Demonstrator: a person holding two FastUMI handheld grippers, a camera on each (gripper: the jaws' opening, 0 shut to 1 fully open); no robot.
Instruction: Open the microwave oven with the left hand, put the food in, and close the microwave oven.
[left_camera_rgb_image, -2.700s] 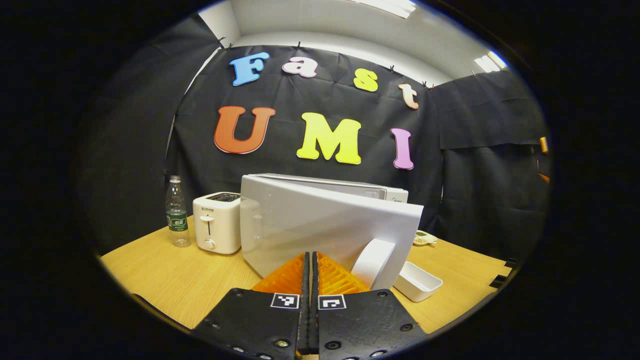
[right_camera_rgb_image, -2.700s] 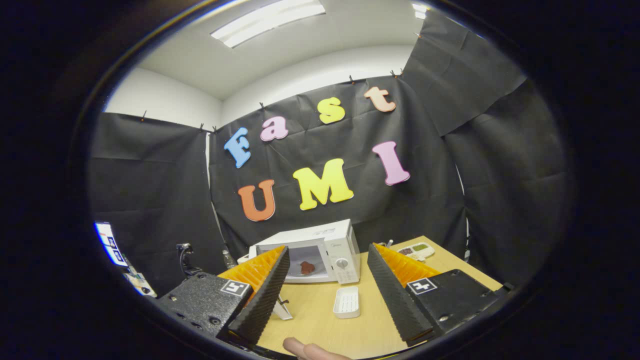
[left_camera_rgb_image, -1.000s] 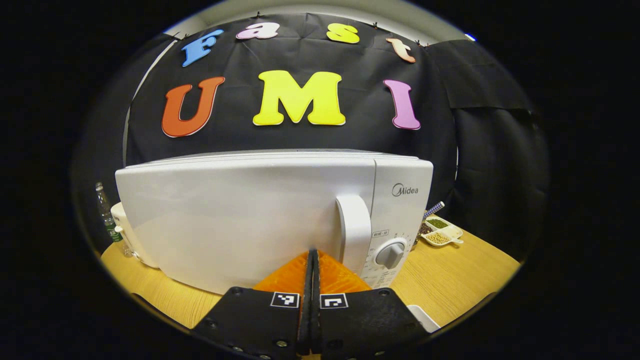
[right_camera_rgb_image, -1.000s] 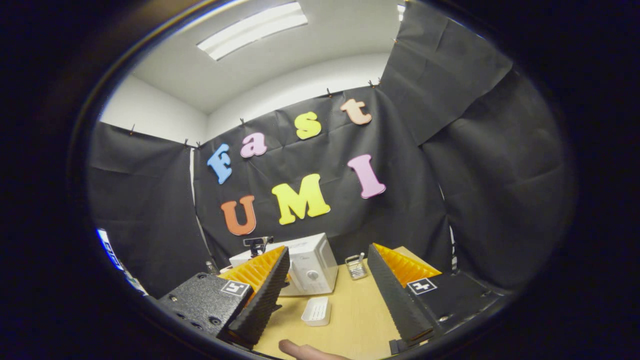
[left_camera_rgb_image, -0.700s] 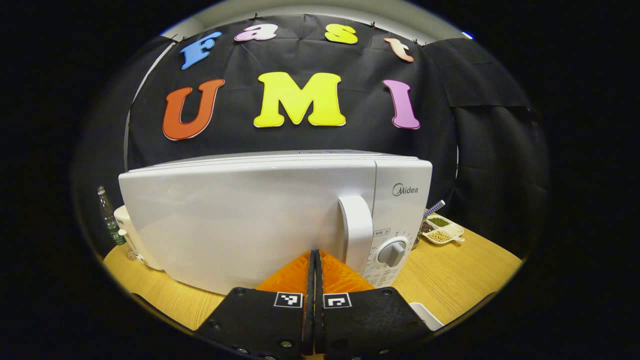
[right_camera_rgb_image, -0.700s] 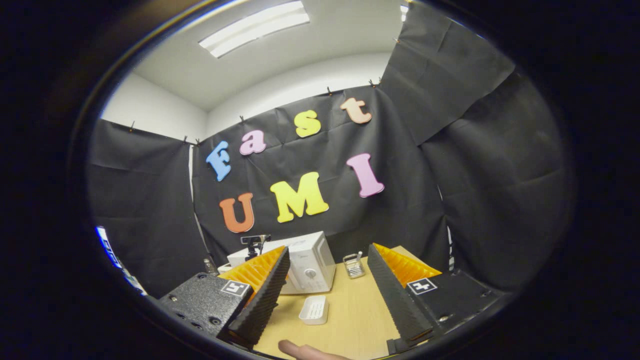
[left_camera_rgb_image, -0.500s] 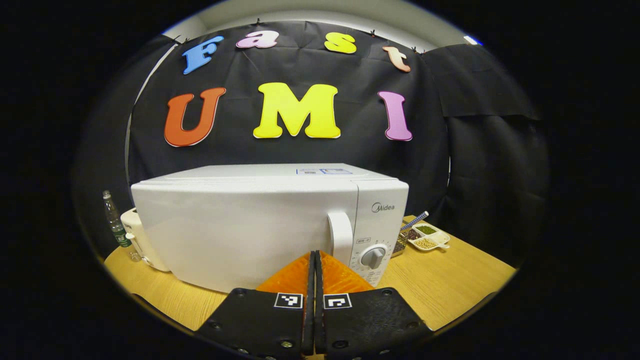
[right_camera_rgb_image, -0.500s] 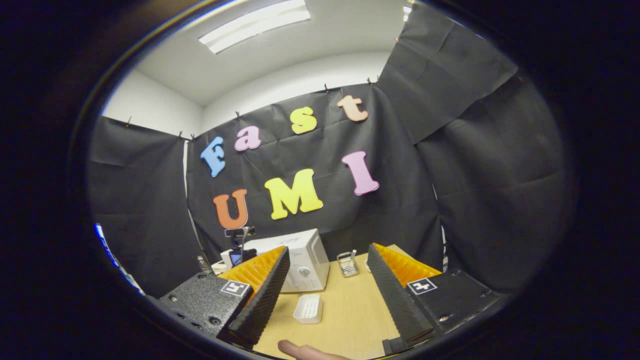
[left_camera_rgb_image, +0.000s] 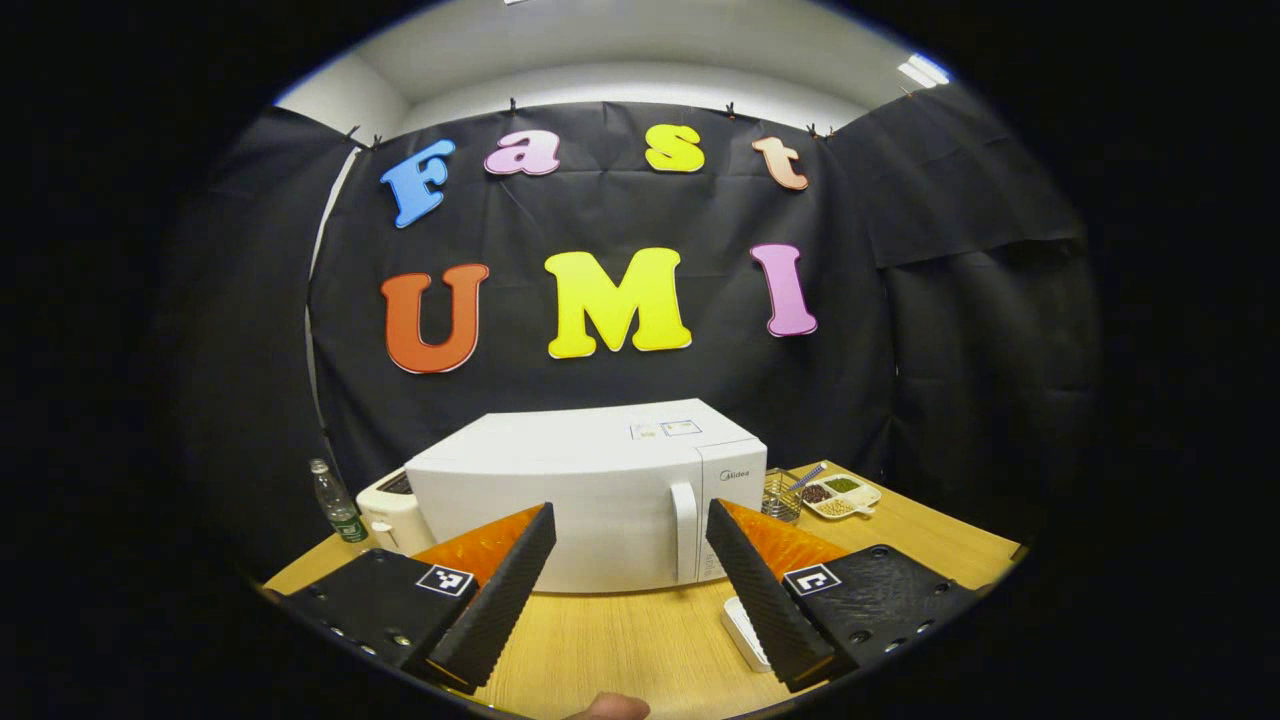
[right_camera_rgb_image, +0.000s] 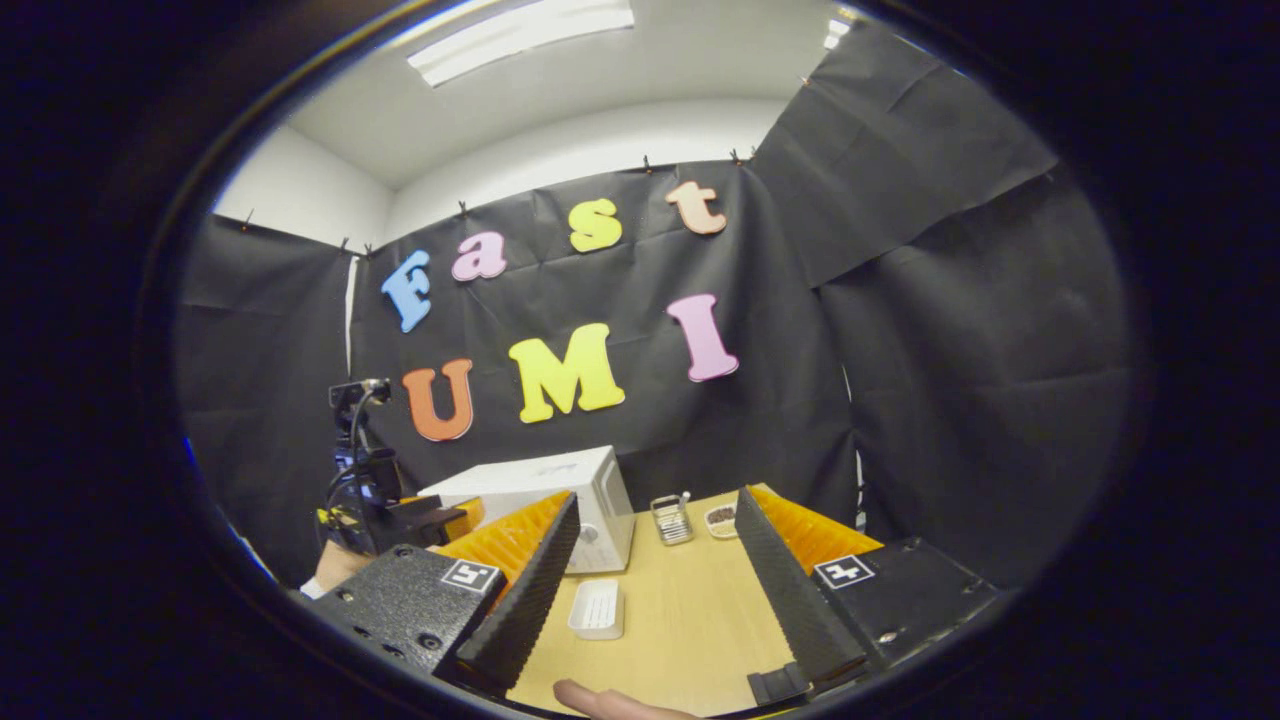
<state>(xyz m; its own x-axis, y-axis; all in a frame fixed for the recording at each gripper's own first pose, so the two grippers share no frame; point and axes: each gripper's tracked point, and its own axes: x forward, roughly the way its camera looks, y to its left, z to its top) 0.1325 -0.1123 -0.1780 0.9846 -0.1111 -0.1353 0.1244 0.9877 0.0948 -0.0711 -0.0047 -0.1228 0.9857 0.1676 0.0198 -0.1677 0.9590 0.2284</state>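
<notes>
The white microwave (left_camera_rgb_image: 590, 495) stands mid-table with its door closed flat and its handle (left_camera_rgb_image: 685, 530) upright next to the dial panel; the door hides the inside. My left gripper (left_camera_rgb_image: 630, 590) is open, held a short way back from the door and touching nothing. In the right gripper view the microwave (right_camera_rgb_image: 545, 500) sits farther off to the left. My right gripper (right_camera_rgb_image: 650, 590) is open and empty above the table. The left gripper (right_camera_rgb_image: 425, 515) also appears there, in front of the microwave.
A white tray (left_camera_rgb_image: 745, 628) lies on the wooden table (left_camera_rgb_image: 620, 650) in front of the microwave, also seen as the tray (right_camera_rgb_image: 597, 607). A toaster (left_camera_rgb_image: 392, 512) and bottle (left_camera_rgb_image: 335, 500) stand left; a sectioned dish (left_camera_rgb_image: 838, 495) and small basket (left_camera_rgb_image: 778, 495) stand right.
The microwave door went from half open to fully closed under the shut left gripper. That gripper then drew back and opened. The right gripper stayed open and drifted away.
</notes>
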